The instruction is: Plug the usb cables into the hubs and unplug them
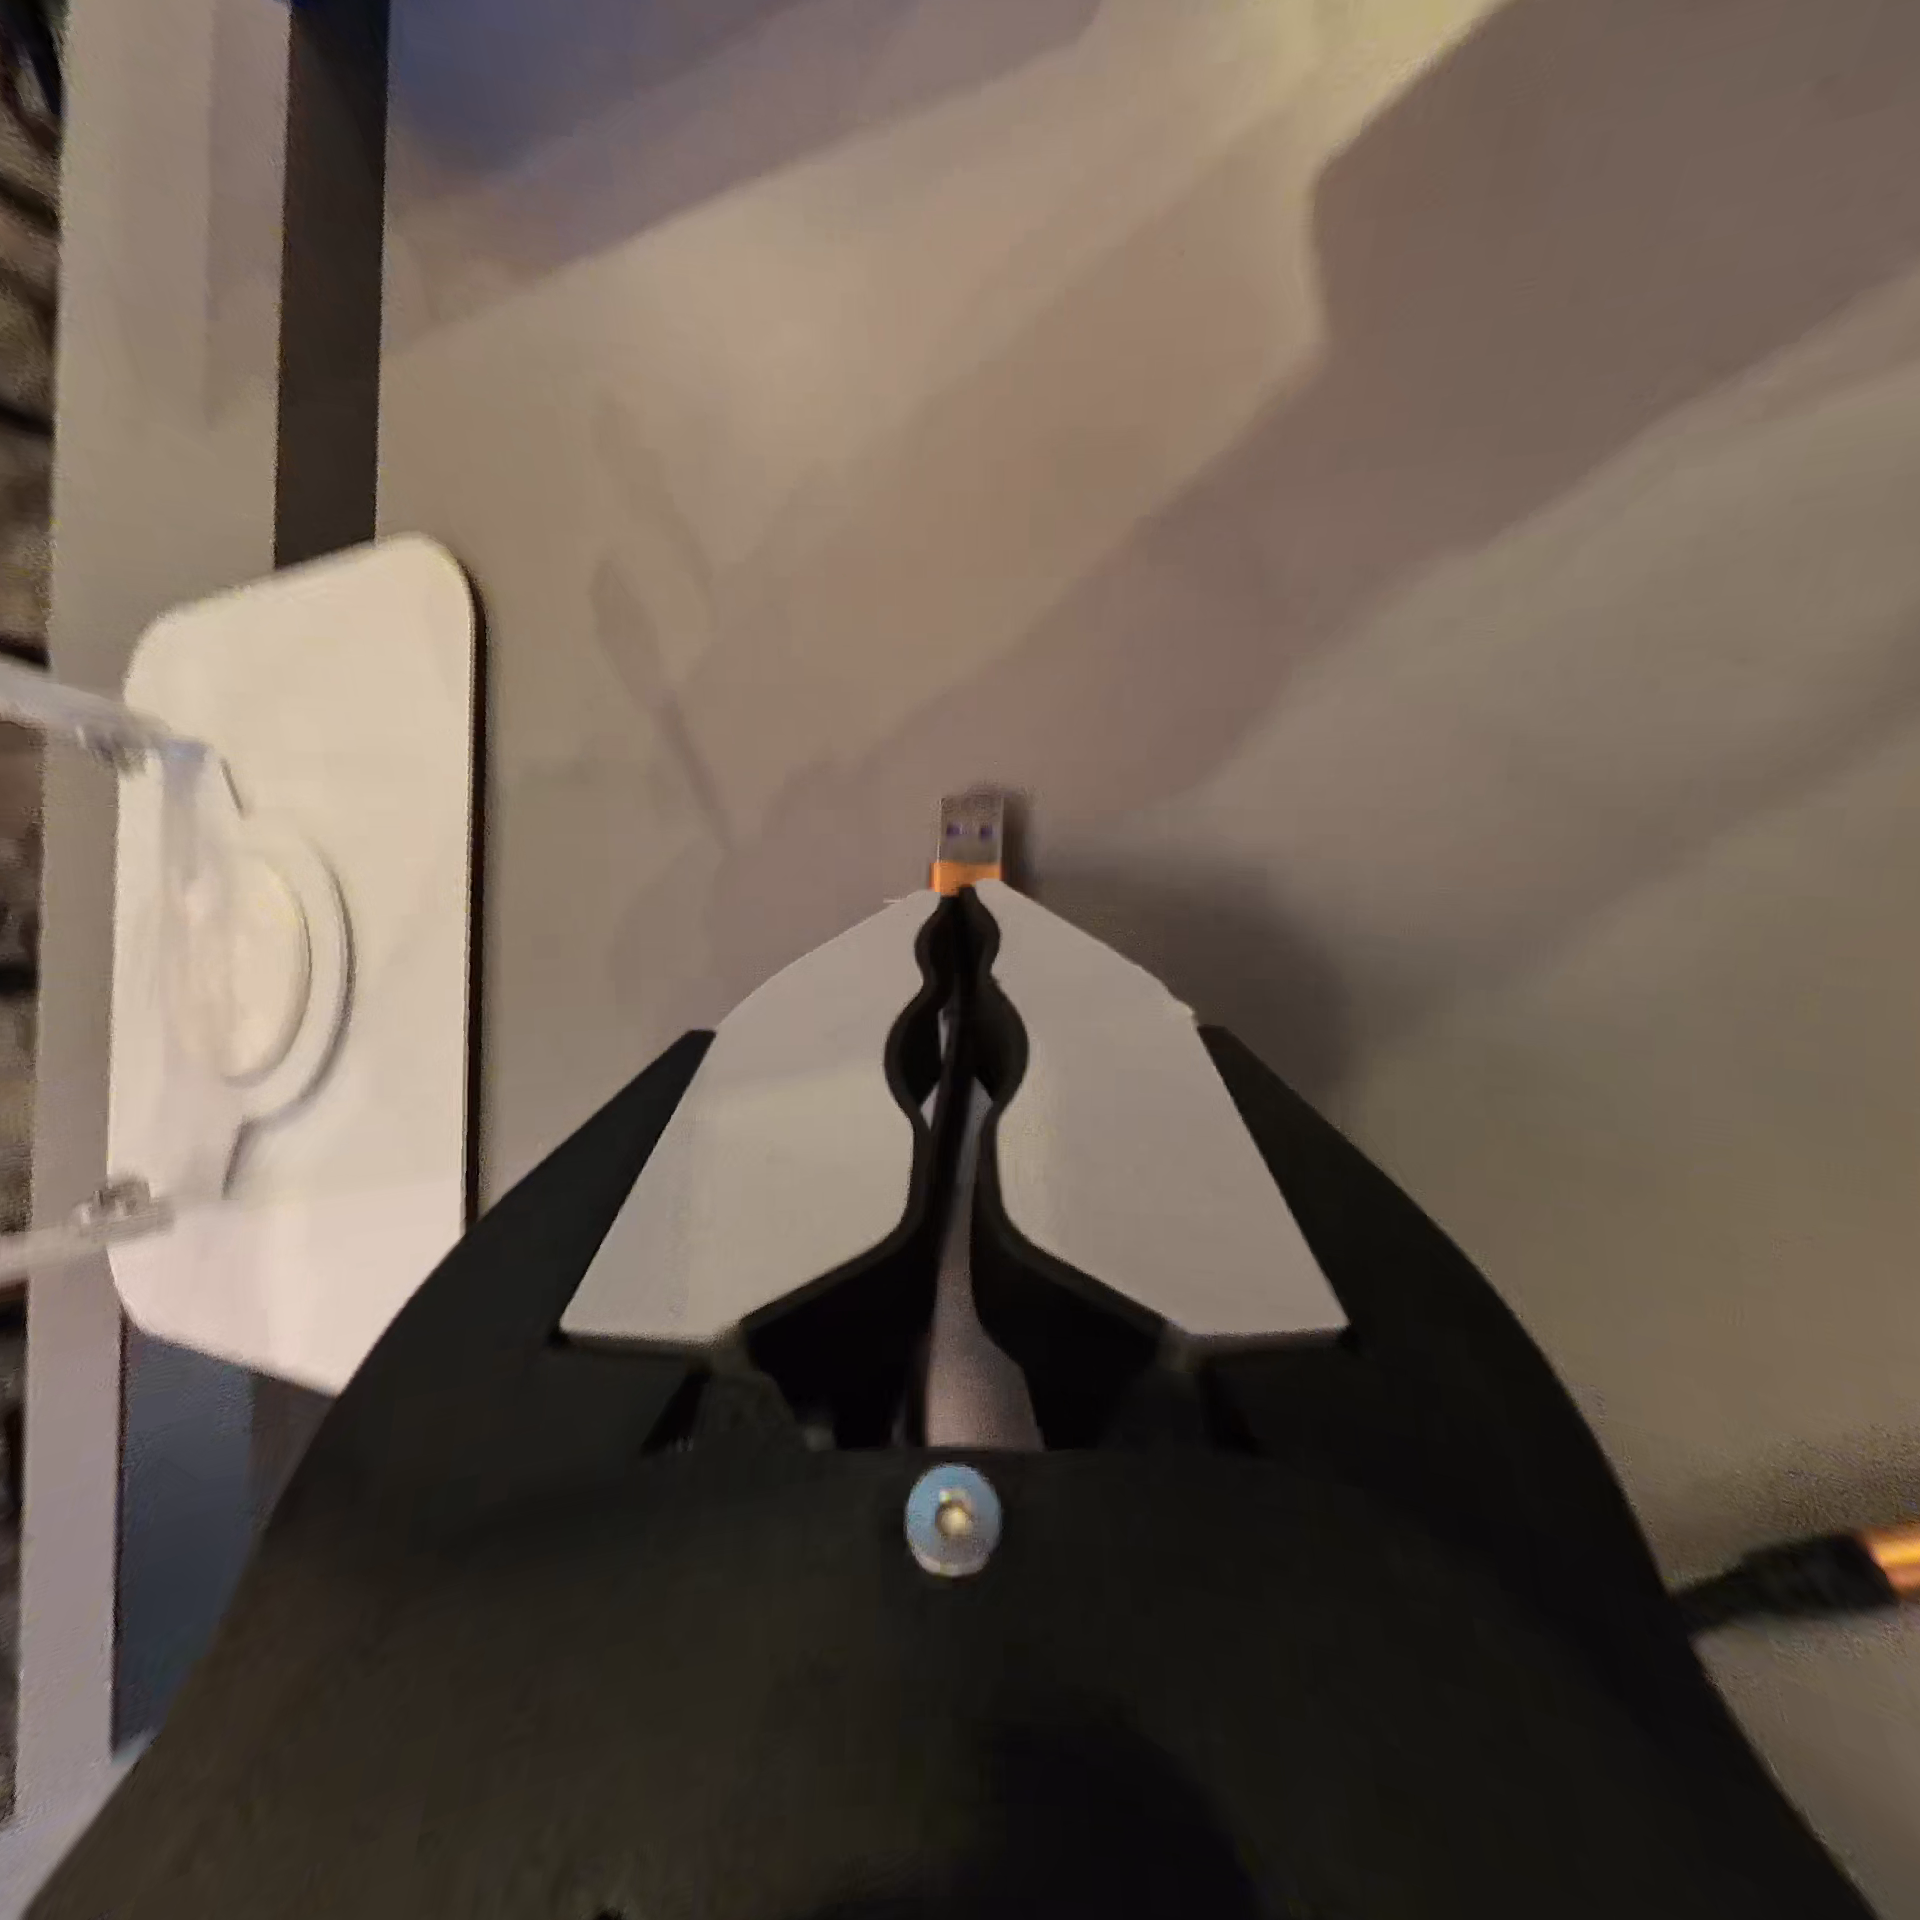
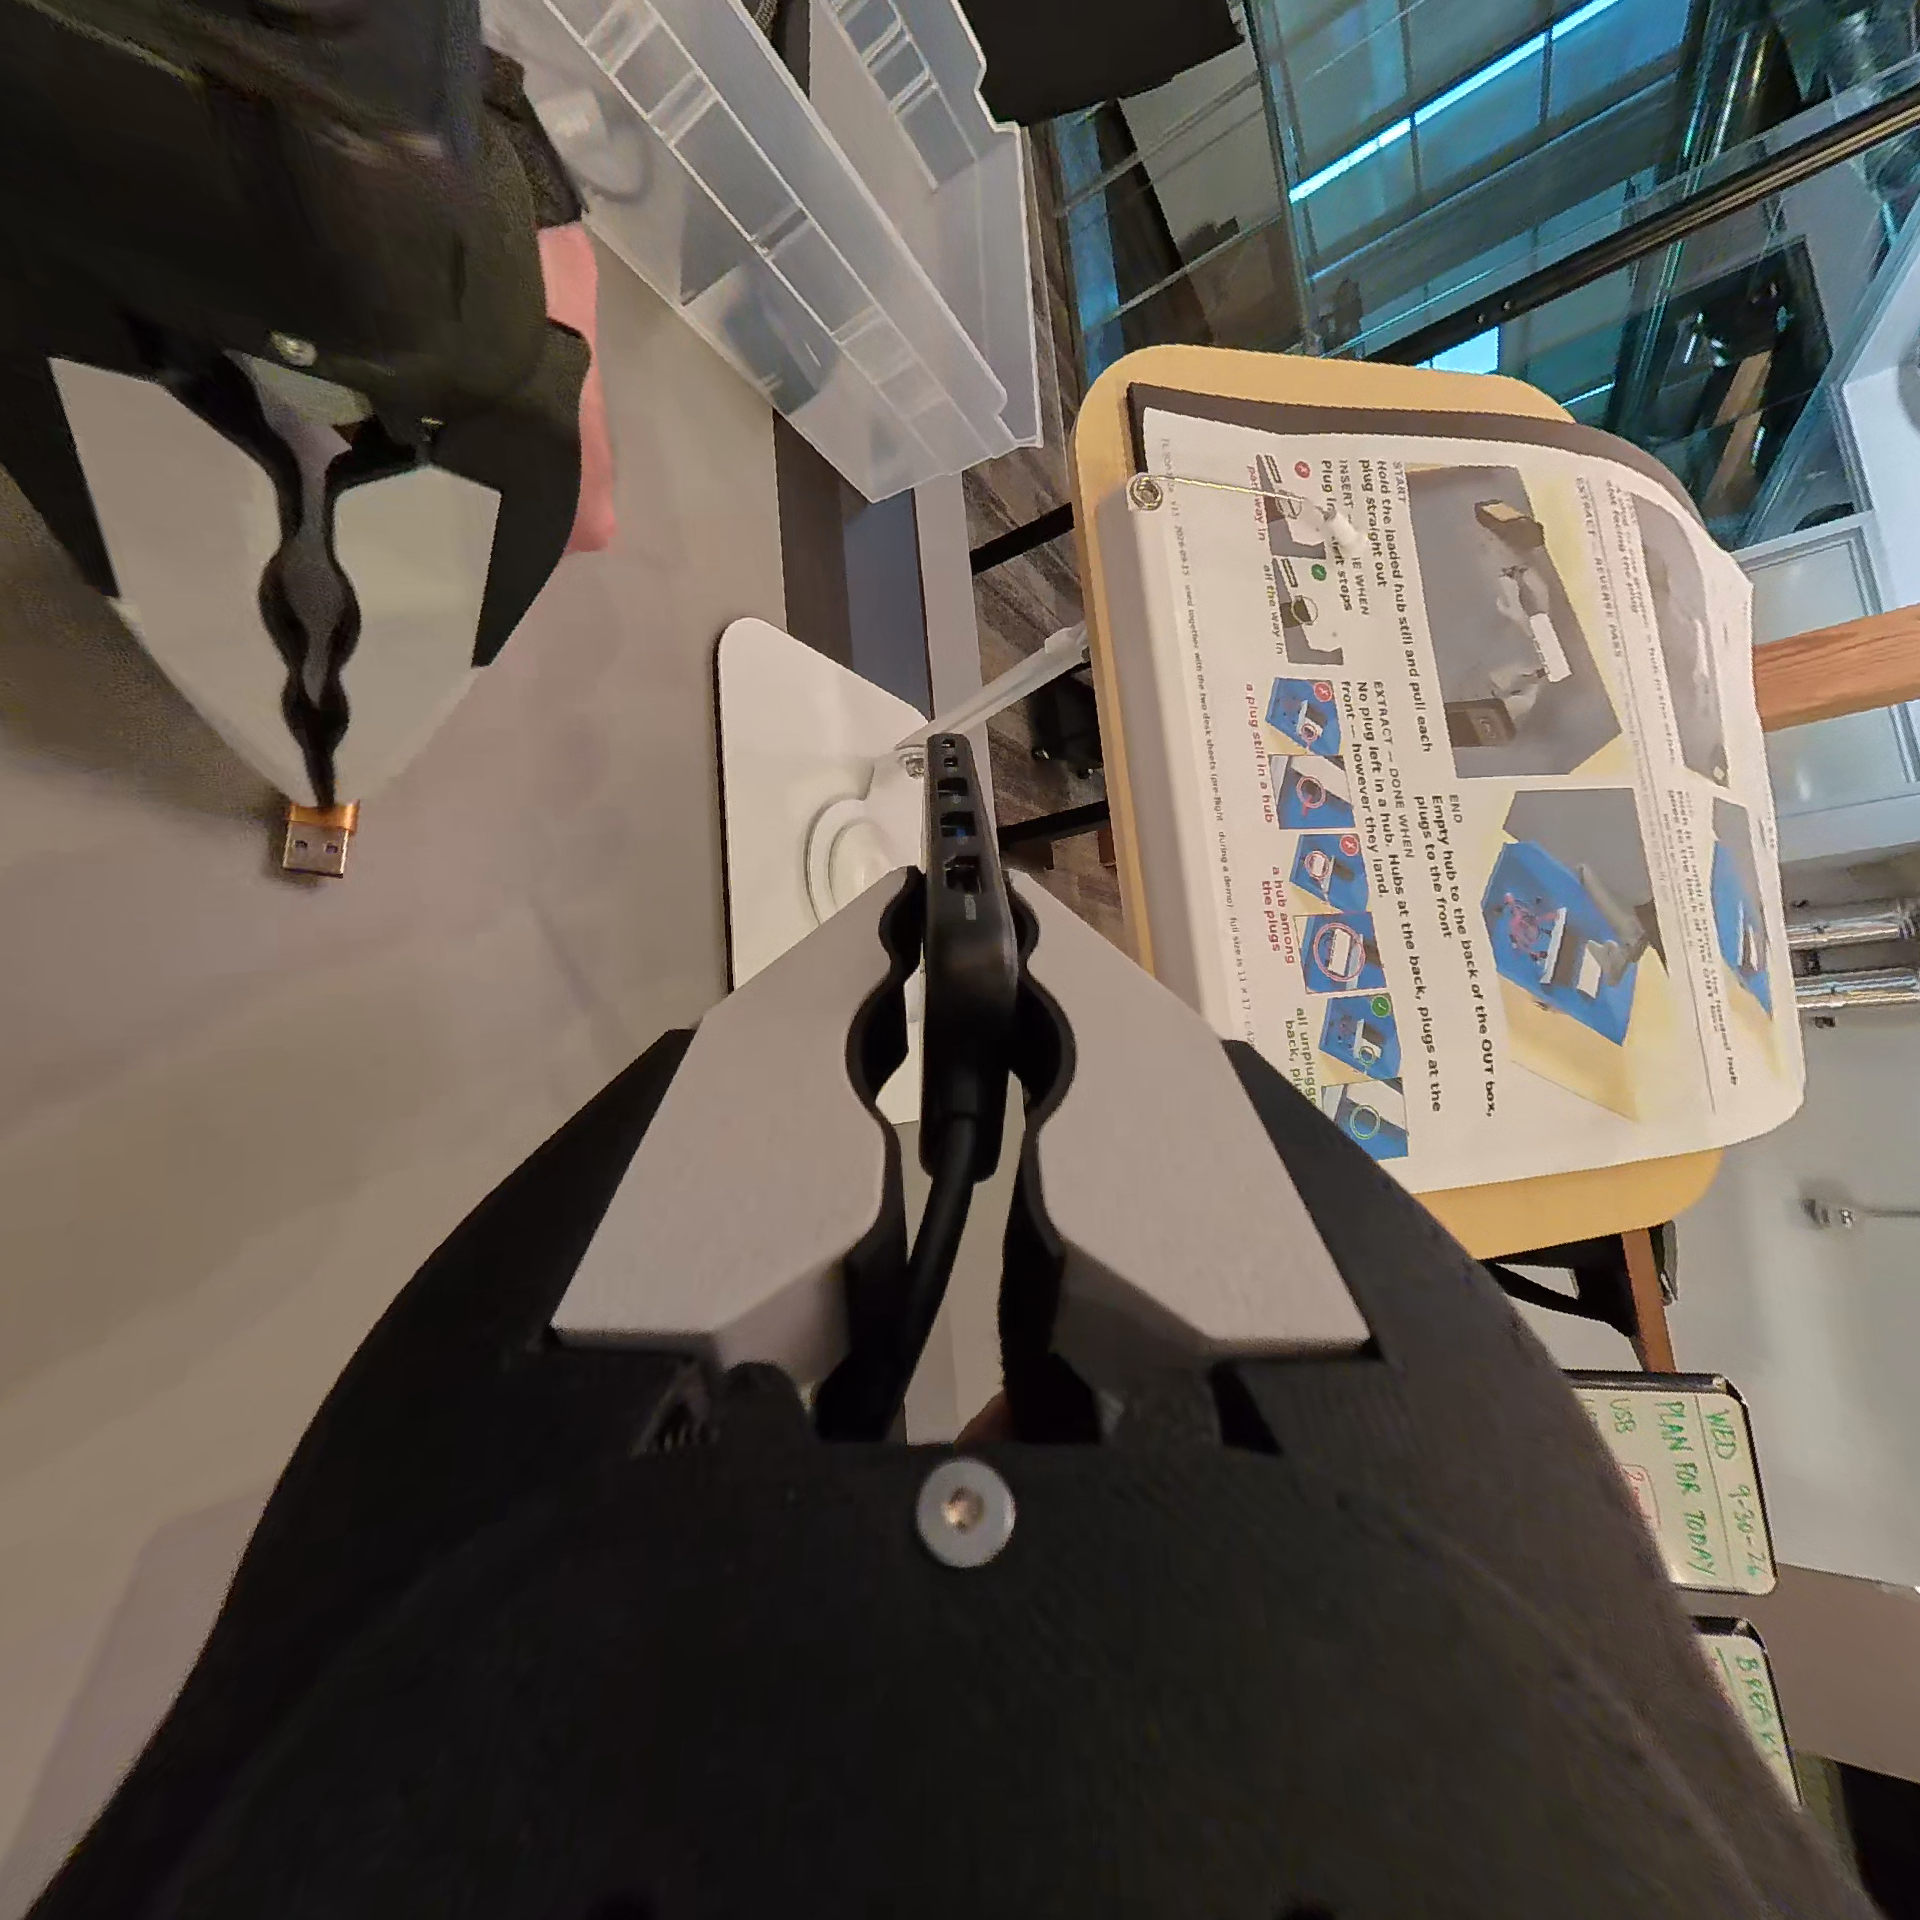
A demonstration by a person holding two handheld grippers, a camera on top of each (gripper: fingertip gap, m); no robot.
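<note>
- Your left gripper has its fingers clenched on the metal USB plug with a copper collar.
- Your right gripper fingers grasp the slim black hub, ports facing away.
- Beyond the hub: a white rounded plate on the pale grey worktop, clear plastic bins, and a printed sheet on a wooden board.

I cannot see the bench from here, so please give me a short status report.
Left gripper shut on USB plug. Right gripper shut on black hub. Plug and hub apart, not yet joined. Nothing between them.
</note>
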